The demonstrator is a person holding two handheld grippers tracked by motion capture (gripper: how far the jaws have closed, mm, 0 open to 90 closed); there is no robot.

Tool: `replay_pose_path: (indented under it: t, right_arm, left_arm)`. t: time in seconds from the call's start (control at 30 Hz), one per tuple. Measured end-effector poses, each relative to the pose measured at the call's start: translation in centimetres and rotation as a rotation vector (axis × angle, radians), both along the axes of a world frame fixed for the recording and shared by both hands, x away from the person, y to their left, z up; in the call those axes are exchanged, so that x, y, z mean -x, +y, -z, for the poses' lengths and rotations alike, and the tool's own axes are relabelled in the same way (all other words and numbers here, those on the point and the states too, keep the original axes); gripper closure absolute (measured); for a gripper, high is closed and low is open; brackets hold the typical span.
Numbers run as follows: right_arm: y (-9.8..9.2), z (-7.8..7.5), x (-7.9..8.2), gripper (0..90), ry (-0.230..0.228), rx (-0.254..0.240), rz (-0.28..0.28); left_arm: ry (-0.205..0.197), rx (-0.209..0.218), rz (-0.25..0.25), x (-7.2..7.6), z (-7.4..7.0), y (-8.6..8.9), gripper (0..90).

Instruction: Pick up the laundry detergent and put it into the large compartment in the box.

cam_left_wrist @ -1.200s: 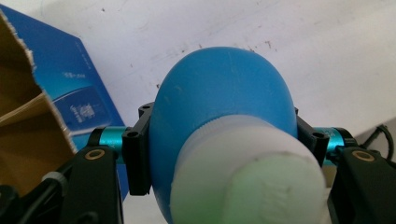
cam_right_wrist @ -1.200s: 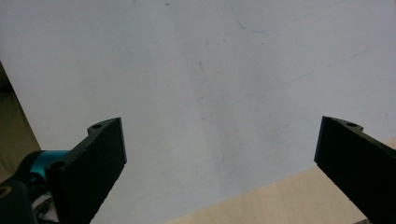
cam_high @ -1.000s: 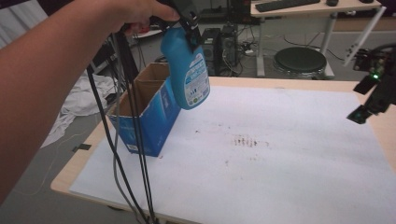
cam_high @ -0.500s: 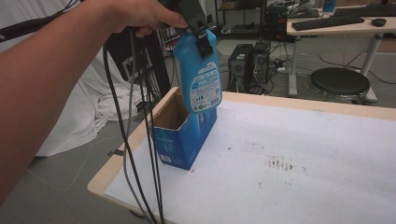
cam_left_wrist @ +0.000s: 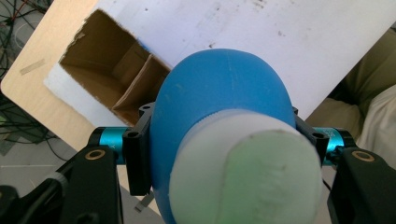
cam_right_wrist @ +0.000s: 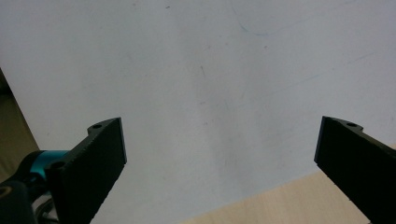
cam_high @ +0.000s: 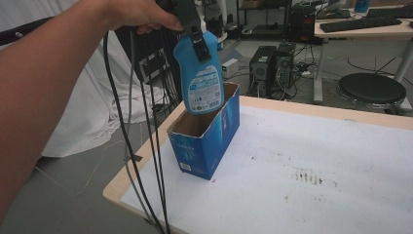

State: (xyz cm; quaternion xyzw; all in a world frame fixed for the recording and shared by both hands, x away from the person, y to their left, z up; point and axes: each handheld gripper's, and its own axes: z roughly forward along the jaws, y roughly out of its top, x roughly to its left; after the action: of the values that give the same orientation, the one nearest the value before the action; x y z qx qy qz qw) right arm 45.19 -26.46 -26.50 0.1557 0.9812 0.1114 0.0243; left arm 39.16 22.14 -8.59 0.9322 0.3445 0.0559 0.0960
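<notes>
With the left tool clamped on the blue spray bottle just above the open blue carton, lowering it straight into the near compartment looks wisest, while the right tool hangs wide open, empty, over the desk.

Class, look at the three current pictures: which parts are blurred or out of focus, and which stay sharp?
Left gripper view: the white cap of the blue bottle sits close to the lens and is blurred, while the open box below looks sharper. Right gripper view: the jaws have crisp edges over the white sheet. High view: the forearm nearest the camera is soft.
</notes>
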Motion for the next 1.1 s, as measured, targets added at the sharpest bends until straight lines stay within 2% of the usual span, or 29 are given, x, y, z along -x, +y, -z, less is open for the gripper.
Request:
replay_pose_path:
  t: [0.13,0.47,0.63,1.1]
  right_arm:
    - [-0.1,0.1,-0.1,1.2,0.002,-0.001,0.01]
    - [-0.1,0.5,-0.2,1.2,0.012,0.004,0.023]
    - [-0.3,0.8,-0.3,1.2,0.017,0.009,0.029]
    - [-0.2,1.3,-0.5,1.2,0.027,0.018,0.037]
  left_arm:
    - [-0.019,-0.009,0.005,-0.1,0.6,0.9,38.2]
    - [0.006,-0.035,0.018,-1.0,3.3,2.2,38.2]
    - [0.023,-0.04,0.023,-1.6,5.6,2.8,38.2]
    - [0.07,-0.052,0.026,-2.5,12.3,3.2,38.2]
